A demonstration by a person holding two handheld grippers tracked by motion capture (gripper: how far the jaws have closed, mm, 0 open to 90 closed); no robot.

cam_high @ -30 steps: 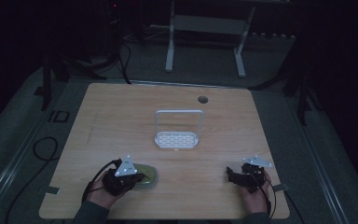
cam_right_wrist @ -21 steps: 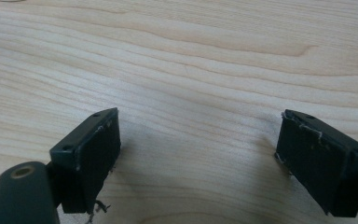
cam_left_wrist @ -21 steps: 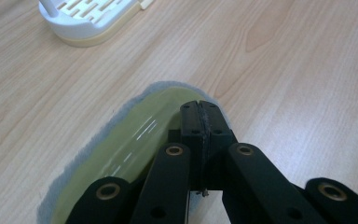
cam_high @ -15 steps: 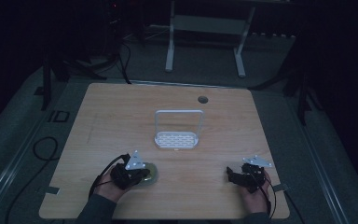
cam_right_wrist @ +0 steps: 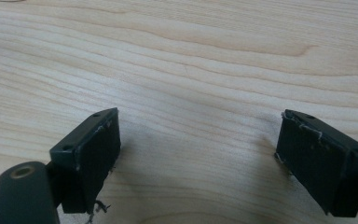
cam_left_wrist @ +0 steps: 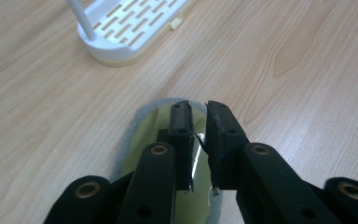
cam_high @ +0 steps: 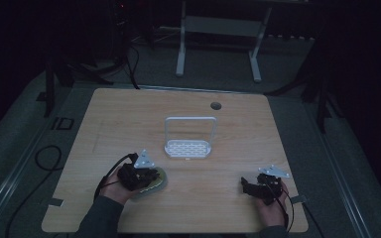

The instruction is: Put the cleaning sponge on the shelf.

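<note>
Plate point(cam_left_wrist: 142, 140), pale yellow-green with a greyish rim, lies flat near the front-left edge of the wooden surface point(cam_high: 228, 208), just under the left hand-held gripper point(cam_left_wrist: 196, 122). In the left gripper view the jaws stand nearly together, a thin gap between them, straddling the plate's rim; whether they truly pinch it I cannot tell, though the grip looks set for lifting by the edge. White rack point(cam_high: 188, 148), slotted base with an upright hoop handle, stands mid-surface, well apart from the plate and beyond it; likely the plate's destination, since its slots suit standing a plate on edge. Right hand-held gripper point(cam_right_wrist: 198, 158) rests low over bare wood at the front-right, jaws spread wide, holding nothing; judged to be parked out of the way, or ready to steady the rack.
</note>
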